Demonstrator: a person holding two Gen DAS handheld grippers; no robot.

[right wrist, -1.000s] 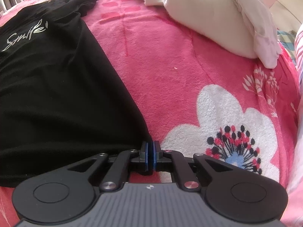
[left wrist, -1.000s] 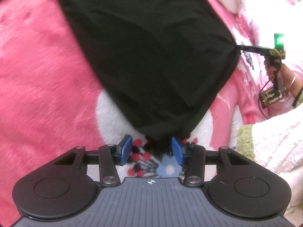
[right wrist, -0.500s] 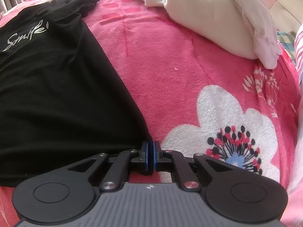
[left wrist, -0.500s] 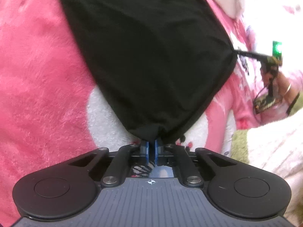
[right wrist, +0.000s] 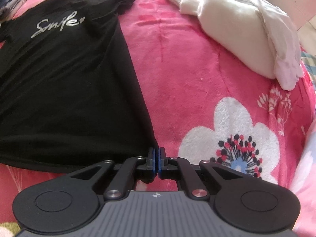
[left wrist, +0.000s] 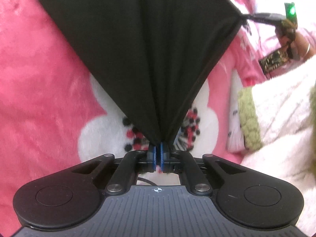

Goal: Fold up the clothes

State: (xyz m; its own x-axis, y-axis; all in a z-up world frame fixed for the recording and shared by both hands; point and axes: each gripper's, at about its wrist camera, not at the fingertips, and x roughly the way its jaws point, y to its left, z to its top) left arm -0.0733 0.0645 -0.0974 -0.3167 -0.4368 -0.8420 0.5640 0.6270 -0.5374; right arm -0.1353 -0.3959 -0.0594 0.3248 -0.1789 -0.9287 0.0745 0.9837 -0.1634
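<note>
— On the bed [right wrist: 177, 63], the black tee [right wrist: 65, 83] lies flat — hem corners pinched, left claw [left wrist: 158, 154] and right claw [right wrist: 157, 163] both clamped tight.

— So, first fold: carry both corners evenly toward the collar.

The black T-shirt [right wrist: 65, 90] runs off the right-wrist view's left edge.

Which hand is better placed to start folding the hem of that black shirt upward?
Neither alone, probably. The left gripper and right gripper are each shut on a bottom corner of the black T-shirt, so both look equally ready to carry it.
</note>
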